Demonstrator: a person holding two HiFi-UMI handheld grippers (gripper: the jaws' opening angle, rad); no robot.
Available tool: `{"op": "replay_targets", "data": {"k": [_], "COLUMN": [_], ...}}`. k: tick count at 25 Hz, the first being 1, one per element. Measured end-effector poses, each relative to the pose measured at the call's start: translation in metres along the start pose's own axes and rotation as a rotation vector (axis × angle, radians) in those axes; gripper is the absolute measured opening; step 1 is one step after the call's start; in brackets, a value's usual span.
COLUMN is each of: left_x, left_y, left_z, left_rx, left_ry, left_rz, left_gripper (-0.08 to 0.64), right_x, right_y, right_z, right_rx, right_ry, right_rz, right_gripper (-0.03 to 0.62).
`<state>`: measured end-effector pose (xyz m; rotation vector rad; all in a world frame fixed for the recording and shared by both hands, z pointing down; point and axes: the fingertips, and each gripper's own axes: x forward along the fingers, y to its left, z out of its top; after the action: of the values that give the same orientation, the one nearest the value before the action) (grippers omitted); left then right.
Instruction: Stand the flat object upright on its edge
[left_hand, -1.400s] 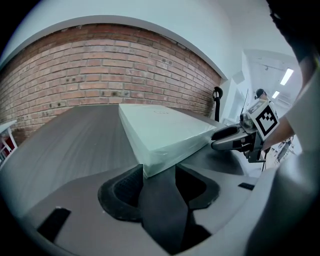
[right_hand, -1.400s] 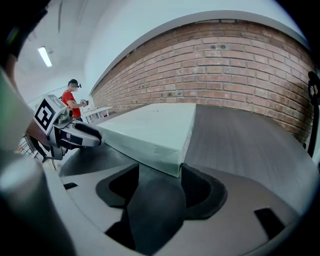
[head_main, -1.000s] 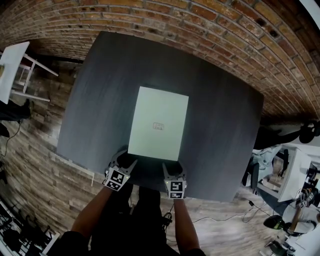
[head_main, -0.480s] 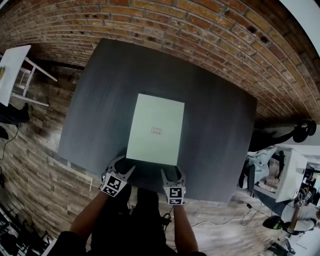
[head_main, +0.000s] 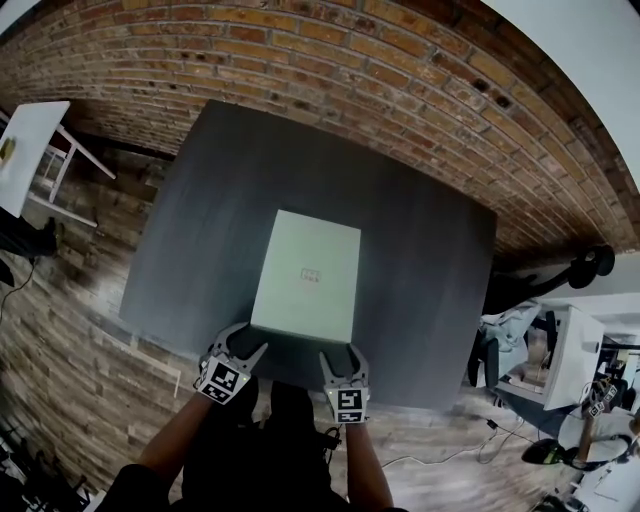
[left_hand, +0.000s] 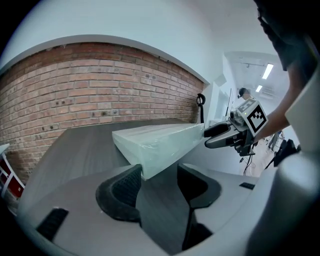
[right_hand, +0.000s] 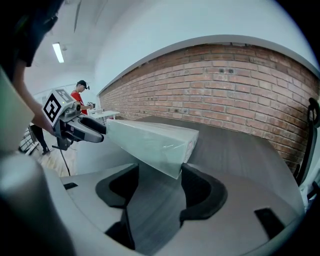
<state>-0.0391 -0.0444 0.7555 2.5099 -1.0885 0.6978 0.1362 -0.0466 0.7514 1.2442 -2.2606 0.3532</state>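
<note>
two grippers, one flat box, one table. the left gripper (head_main: 245, 343) has its jaws spread, with a near corner of the pale green box (head_main: 307, 275) between them. the box sits mid-table on the dark grey table (head_main: 420, 270), near short edge tilted up, long axis running toward the brick wall (head_main: 400, 80). the right gripper (head_main: 338, 355), jaws also spread, has the other near corner.

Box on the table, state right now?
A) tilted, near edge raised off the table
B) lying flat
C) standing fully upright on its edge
A: both gripper views show the box slanting up from the table, its near corners sitting between the open jaws of the left hand-held gripper and the right hand-held gripper.
</note>
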Motion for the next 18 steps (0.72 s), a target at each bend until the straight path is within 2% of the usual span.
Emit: {"op": "replay_targets", "data": {"k": [18], "left_x": [-0.042], "left_y": [-0.014], "left_z": [0.054], "left_rx": [0.051], "left_ry": [-0.108], "left_rz": [0.001], "left_gripper": [0.216], "right_x": [-0.047], "right_y": [0.001], "right_z": [0.054], "right_rx": [-0.028], "right_ry": [-0.116], "right_rz": [-0.040], "right_gripper": [0.256]}}
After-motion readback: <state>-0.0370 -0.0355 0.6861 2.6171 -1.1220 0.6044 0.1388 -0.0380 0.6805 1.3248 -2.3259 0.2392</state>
